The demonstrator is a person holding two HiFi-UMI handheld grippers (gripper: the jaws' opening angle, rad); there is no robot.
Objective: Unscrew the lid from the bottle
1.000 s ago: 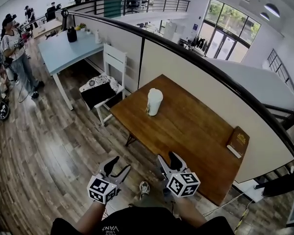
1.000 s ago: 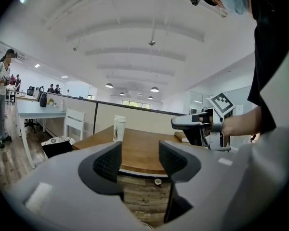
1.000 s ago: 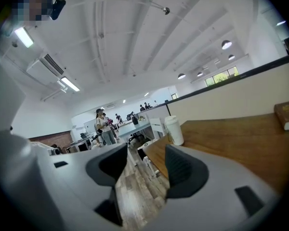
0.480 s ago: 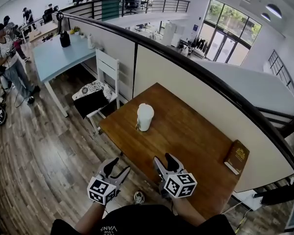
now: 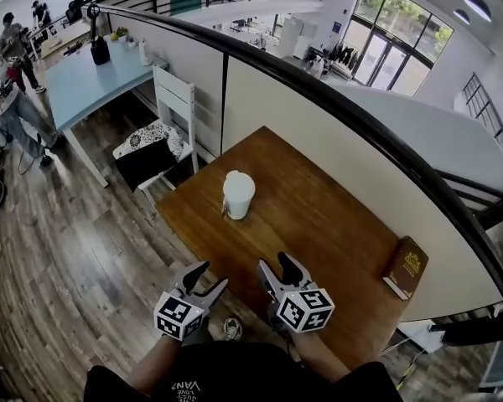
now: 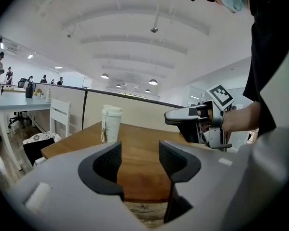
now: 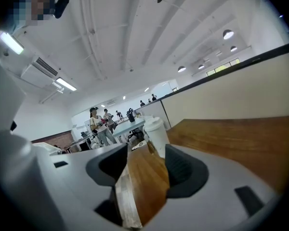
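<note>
A white bottle with a white lid stands upright on the brown wooden table, toward its left end. The left gripper view shows the bottle ahead and slightly left; the right gripper view shows the bottle past the jaws. My left gripper hovers open off the table's near edge, nothing between its jaws. My right gripper is open over the near edge, also empty. The left gripper view also shows my right gripper at the right. Both are well short of the bottle.
A brown book lies at the table's right end. A partition wall with a dark rail runs behind the table. A white chair and a light blue table stand to the left, with people beyond.
The view has shifted forward: the table and bottle sit nearer and lower in the head view. Both grippers hold the same open stance.
</note>
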